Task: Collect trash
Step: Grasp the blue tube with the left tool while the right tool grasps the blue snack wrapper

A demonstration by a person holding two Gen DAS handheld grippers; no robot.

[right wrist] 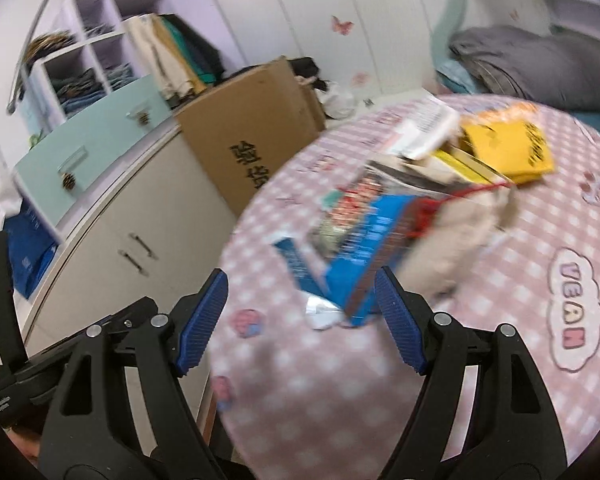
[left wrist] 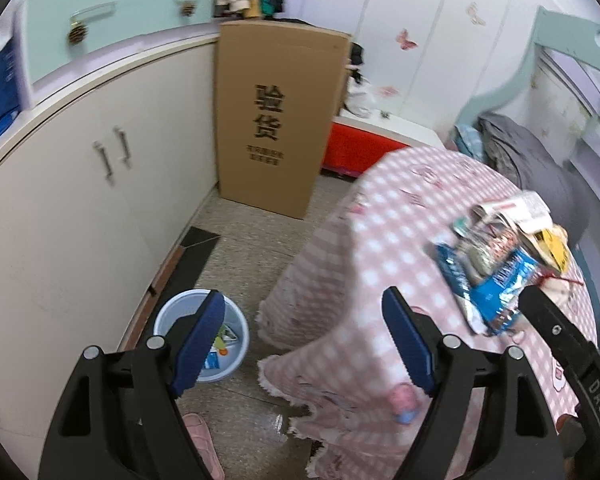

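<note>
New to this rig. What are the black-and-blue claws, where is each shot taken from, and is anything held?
No robot here: a person carries a two-finger gripper in each hand, with a fisheye camera looking along the fingers. One picture is from the left gripper, the other from the right gripper. Both are open and hold nothing. On the pink checked tablecloth lies a pile: a blue snack wrapper, a yellow packet, papers. On the floor beside the table stands a pale blue bin with some trash in it.

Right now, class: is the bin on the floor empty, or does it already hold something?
Not empty: the pale blue bin stands upright, with a few wrappers visible inside.
</note>
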